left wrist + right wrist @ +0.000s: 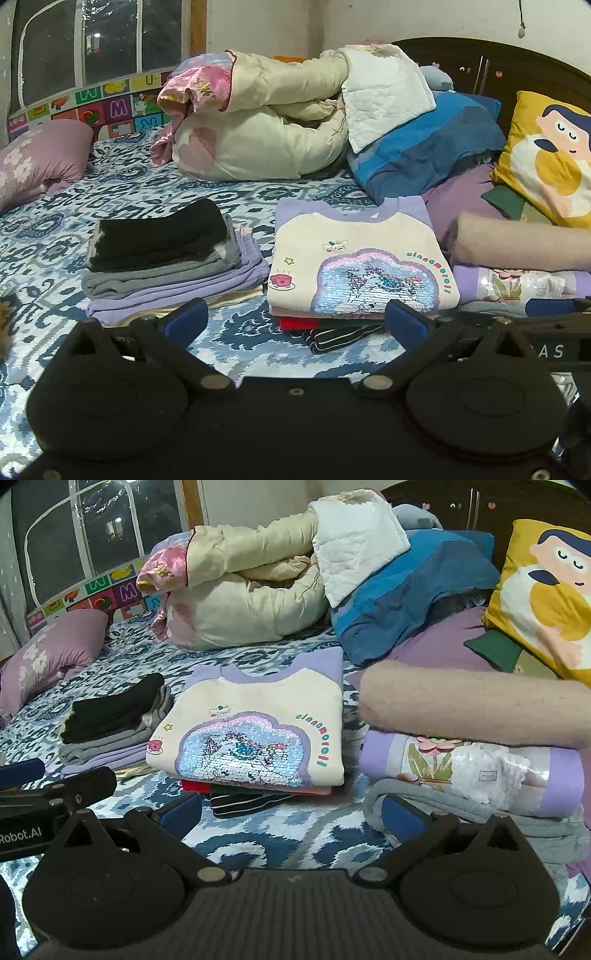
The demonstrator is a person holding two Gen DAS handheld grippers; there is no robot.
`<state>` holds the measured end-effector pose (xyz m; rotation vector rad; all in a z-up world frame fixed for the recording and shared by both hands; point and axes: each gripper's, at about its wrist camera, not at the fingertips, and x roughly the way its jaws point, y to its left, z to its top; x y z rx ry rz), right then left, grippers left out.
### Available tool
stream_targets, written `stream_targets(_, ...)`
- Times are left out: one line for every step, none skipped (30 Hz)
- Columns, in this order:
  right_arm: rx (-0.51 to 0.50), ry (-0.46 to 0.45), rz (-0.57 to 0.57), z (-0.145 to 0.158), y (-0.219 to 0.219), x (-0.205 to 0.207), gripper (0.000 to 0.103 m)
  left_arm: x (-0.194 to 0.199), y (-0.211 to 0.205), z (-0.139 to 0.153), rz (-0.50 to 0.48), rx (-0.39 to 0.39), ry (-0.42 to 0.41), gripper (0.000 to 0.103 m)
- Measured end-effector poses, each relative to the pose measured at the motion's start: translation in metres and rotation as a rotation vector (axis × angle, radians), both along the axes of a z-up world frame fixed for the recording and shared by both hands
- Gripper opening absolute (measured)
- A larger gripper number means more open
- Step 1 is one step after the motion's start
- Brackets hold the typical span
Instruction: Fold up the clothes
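Left gripper and right gripper — jaws wide, nothing held — hover above the bedsheet. Beyond them, the folded sequin sweatshirt tops the middle stack; bundled quilt farthest back.

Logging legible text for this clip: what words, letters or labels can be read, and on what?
"Robot.AI": left gripper body, right wrist view.
"AS": right gripper body, cut off.
"cinnamoroll": cream sequinned sweatshirt, upside down along the patch.
"M", "W", "U": colourful alphabet foam mat by the window.
White tag on lavender folded garment: too small to read.
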<state>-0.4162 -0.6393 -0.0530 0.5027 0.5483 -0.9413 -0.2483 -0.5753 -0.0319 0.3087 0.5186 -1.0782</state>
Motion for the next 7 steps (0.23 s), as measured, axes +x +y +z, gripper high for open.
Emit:
stream_targets(0.001,0.000,0.000,0.0000,-0.0004,-0.0003,0.103,0.0001,-0.0006,-0.0001,-0.001,0.000,0.003,0.103)
stream_targets(0.002,0.000,-0.001,0.0000,-0.0007,-0.0006,0.103,0.0002,-0.0012,-0.0001,-0.002,0.000,0.007,0.103)
stream_targets(0.002,-0.001,-0.002,0.0003,-0.0008,-0.0012,0.103,0.0004,-0.0015,-0.0002,-0.003,-0.002,0.011,0.103)
stream_targets(0.001,-0.002,-0.003,0.0007,-0.0008,-0.0018,0.103,0.0007,-0.0014,-0.0002,-0.004,-0.006,0.017,0.103)
stream_targets(0.001,-0.004,-0.004,0.0009,-0.0010,-0.0023,0.103,0.0010,-0.0013,-0.0002,-0.005,-0.009,0.022,0.103)
stream_targets(0.003,-0.006,-0.005,0.0010,-0.0013,-0.0028,0.103,0.0013,-0.0012,-0.0003,-0.006,-0.013,0.028,0.103)
stream_targets(0.003,-0.007,-0.004,0.0009,-0.0015,-0.0031,0.103,0.0015,-0.0011,-0.0004,-0.006,-0.017,0.032,0.103)
